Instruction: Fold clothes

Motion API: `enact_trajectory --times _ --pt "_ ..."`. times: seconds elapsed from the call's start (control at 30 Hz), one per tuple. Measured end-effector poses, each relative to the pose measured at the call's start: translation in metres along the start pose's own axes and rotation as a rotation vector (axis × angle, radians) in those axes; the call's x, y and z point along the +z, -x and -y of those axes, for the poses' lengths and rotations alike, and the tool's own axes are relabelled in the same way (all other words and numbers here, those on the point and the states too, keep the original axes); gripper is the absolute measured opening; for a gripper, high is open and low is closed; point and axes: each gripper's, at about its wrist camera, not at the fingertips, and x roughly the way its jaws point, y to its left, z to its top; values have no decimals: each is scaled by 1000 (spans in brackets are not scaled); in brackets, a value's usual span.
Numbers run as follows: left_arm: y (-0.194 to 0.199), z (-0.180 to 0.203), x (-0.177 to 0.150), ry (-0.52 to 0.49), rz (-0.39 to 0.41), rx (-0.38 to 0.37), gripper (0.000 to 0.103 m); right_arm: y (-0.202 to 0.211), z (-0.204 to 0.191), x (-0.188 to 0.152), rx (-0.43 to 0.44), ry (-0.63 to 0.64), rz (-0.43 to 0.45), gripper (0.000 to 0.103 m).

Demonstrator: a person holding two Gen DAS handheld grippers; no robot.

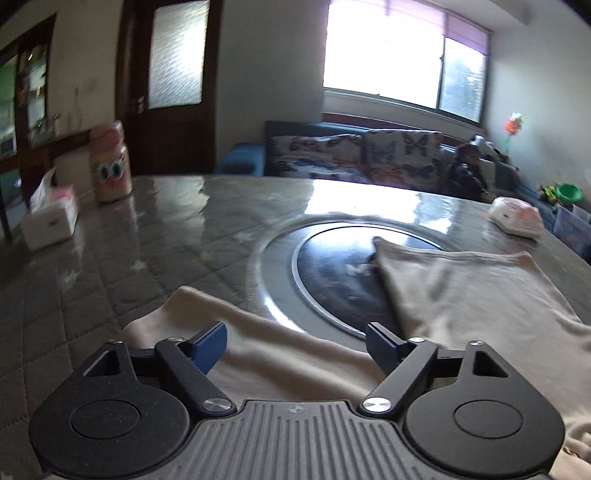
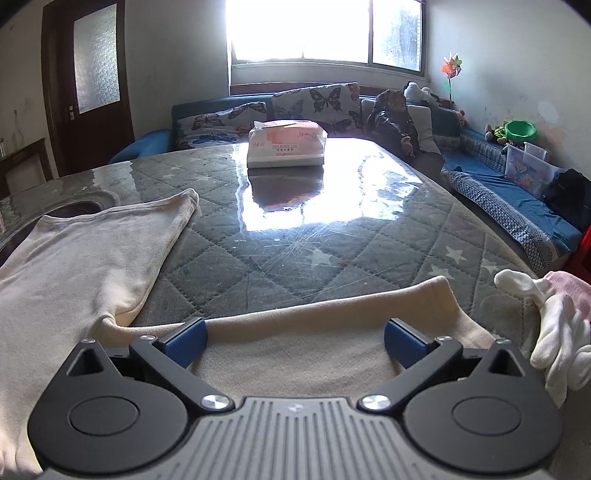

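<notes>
Both my fingers [image 1: 295,341] [image 2: 295,341] are wide; the shirt [image 2: 295,354] is soft, light; I judge its sleeve edge [image 2: 439,286] best to pinch.

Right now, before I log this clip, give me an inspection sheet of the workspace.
Surface: quilted grey table under glossy cover, round inset.
Job's things: cream garment spread flat, sleeve extended.
Clutter: tissue pack, tissue box, pink jar, white gloves.
Grippers: left gripper and right gripper open, empty, over fabric.
Cables: nothing seen.
Surroundings: butterfly sofa, child, window, door.
</notes>
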Motion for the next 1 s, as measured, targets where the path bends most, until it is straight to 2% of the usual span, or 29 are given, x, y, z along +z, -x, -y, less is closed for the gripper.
enact_trajectory --times 0.1,0.17,0.27,0.4,0.43,0.7,0.8,0.87,1.0 --pt "-13 -14 -4 26 -40 50 75 0 0 0 0 1 0 103" --pt "-12 -16 -7 16 -37 75 74 0 0 0 -1 1 0 103" --pt "-8 -16 -10 0 -40 121 64 0 -1 0 -1 1 0 103" --pt "-1 -17 -11 -6 -49 210 43 0 -2 -1 0 0 2 103" --pt "1 -19 -11 1 -52 220 42 0 -2 -1 0 0 2 103" --pt "15 -30 -9 64 -72 290 42 0 0 -1 3 -2 4 103" --pt "15 -27 2 82 -37 241 42 0 0 -1 2 -2 5 103" --pt "10 -22 8 47 -19 226 42 0 0 -1 2 -2 5 103" --pt "-11 -23 12 30 -47 221 41 0 0 -1 3 -3 5 103"
